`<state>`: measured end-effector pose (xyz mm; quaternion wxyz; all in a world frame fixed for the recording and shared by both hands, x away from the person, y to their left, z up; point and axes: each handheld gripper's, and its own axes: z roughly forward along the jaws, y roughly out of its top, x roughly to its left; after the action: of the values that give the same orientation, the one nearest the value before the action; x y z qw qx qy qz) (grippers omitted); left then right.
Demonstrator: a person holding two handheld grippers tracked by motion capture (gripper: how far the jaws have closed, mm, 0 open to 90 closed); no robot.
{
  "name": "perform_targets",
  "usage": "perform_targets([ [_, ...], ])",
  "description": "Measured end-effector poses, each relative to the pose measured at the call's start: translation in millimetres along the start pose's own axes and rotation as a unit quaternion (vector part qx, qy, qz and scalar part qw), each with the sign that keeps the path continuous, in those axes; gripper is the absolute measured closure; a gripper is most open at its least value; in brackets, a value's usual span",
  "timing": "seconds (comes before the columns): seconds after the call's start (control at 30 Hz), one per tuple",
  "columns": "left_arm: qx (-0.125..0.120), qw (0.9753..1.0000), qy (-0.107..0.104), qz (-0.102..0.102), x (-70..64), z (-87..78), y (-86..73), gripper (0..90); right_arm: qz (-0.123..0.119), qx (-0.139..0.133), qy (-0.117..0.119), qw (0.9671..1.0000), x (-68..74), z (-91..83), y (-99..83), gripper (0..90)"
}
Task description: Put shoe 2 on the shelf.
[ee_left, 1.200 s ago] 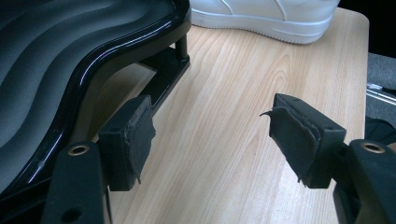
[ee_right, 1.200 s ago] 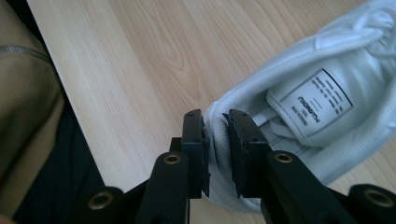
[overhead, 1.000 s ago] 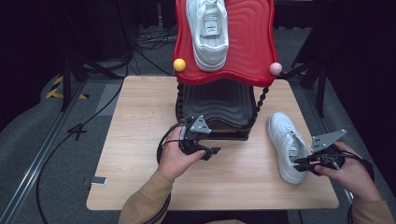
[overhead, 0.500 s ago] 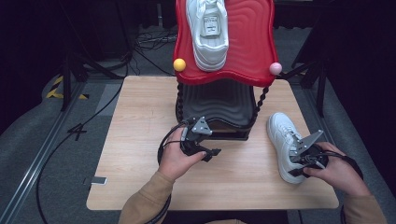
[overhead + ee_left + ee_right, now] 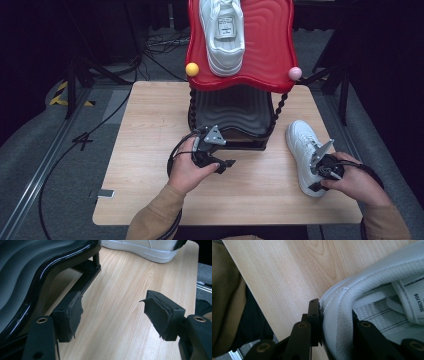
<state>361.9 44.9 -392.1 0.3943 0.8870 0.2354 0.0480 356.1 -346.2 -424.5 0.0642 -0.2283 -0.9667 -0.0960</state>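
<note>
The right hand-held gripper pinches the padded heel edge of the white shoe, which lies on the table at its right side. The left hand-held gripper rests spread wide, holding nothing, beside the black stand.

white sneaker | upright, sole down | table's right side | heel collar clamped

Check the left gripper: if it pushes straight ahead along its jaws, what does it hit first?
Probably the white sneaker lying on the table. The left gripper is open over bare wood, and the black rack base sits just left of that line. Depth is unclear.
</note>
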Motion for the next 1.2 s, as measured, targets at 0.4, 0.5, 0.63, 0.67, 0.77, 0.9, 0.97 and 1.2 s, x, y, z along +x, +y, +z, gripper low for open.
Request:
perform_targets([
  [0.4, -0.003, 1.0, 0.003, -0.003, 1.3, -3.7, -1.5, 31.2, 0.011, -0.016, 0.004, 0.9998, -0.9, -2.4, -1.3, 77.2],
  [0.5, -0.005, 1.0, 0.002, -0.003, 1.5, -4.5, -1.5, 31.2, 0.015, -0.03, 0.001, 0.9994, -1.1, -5.1, -0.4, 77.1],
  [0.63, -0.011, 0.9999, -0.003, -0.009, 3.0, -6.2, -1.5, 31.3, 0.027, -0.054, 0.006, 0.9982, -2.1, -12.2, 0.7, 76.9],
  [0.67, -0.011, 0.9999, -0.003, -0.009, 3.0, -6.2, -1.5, 31.3, 0.027, -0.054, 0.006, 0.9982, -2.1, -12.2, 0.7, 76.9],
  [0.77, -0.013, 0.9999, -0.002, -0.009, 3.5, -8.8, -1.8, 31.3, 0.035, -0.072, 0.012, 0.9967, -2.9, -18.2, 1.0, 76.8],
  [0.9, -0.021, 0.9997, 0.0, -0.009, 3.9, -13.7, -1.5, 31.2, 0.035, -0.076, 0.021, 0.9963, -1.3, -29.6, 6.9, 76.2],
  [0.97, -0.021, 0.9998, 0.0, -0.007, 4.3, -15.2, -1.4, 31.2, 0.033, -0.073, 0.018, 0.9966, 0.3, -33.9, 9.8, 76.1],
  [1.2, -0.018, 0.9998, -0.006, -0.01, 2.9, -12.7, -2.9, 31.3, 0.017, -0.069, 0.009, 0.9974, 4.7, -55.8, 19.8, 75.9],
])
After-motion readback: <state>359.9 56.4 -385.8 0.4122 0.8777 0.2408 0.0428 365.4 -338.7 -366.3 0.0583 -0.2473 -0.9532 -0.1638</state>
